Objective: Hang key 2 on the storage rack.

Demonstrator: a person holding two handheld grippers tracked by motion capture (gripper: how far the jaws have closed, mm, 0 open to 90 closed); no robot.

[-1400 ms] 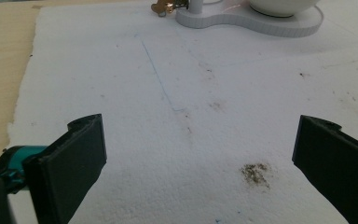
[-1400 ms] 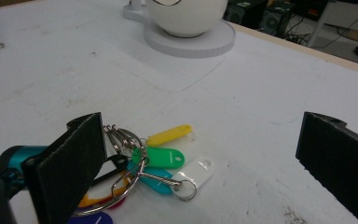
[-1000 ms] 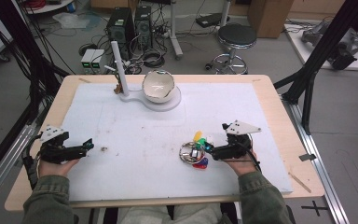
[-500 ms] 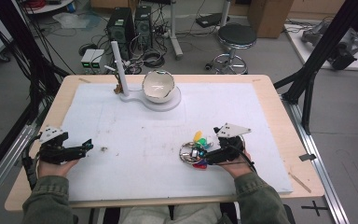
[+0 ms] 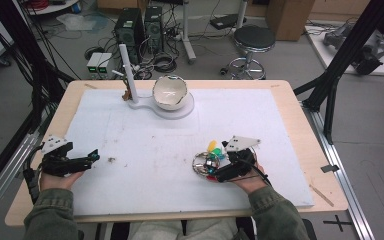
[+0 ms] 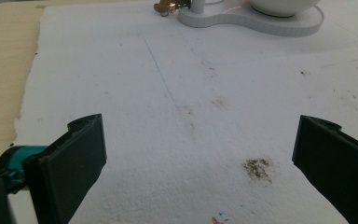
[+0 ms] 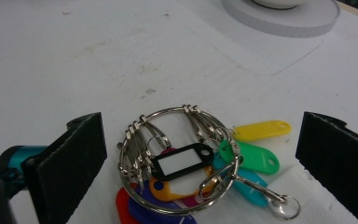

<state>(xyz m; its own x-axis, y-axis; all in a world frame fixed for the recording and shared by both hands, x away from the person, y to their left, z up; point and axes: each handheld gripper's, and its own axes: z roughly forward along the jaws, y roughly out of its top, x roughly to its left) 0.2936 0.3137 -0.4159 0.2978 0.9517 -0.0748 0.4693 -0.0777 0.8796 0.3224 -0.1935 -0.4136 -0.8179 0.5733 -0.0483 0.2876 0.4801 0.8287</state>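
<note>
A metal key ring [image 7: 179, 161] with several coloured tags (black, yellow, green, blue, orange, red) lies flat on the white foam mat [image 5: 145, 140], right of centre near the front. In the high view the key ring [image 5: 205, 163] is just left of my right gripper [image 5: 216, 169]. My right gripper [image 7: 204, 128] is open wide, one jaw on each side of the ring, touching nothing. Near the mat's front left, my left gripper [image 5: 91, 159] is open over bare mat. In its own view the left gripper [image 6: 198, 133] has nothing between its jaws.
A white bowl [image 5: 169, 92] sits on a white stand base [image 5: 185, 107] at the back centre, with a white upright post [image 5: 128, 72] beside it and a small brass piece [image 6: 165, 5] at its foot. A brown stain [image 6: 258, 168] marks the mat ahead of the left gripper. Wooden table edge [image 5: 300, 125] frames the mat.
My right gripper has moved left and a little toward the front, so its open jaws now flank the key ring. The left gripper has stayed put.
</note>
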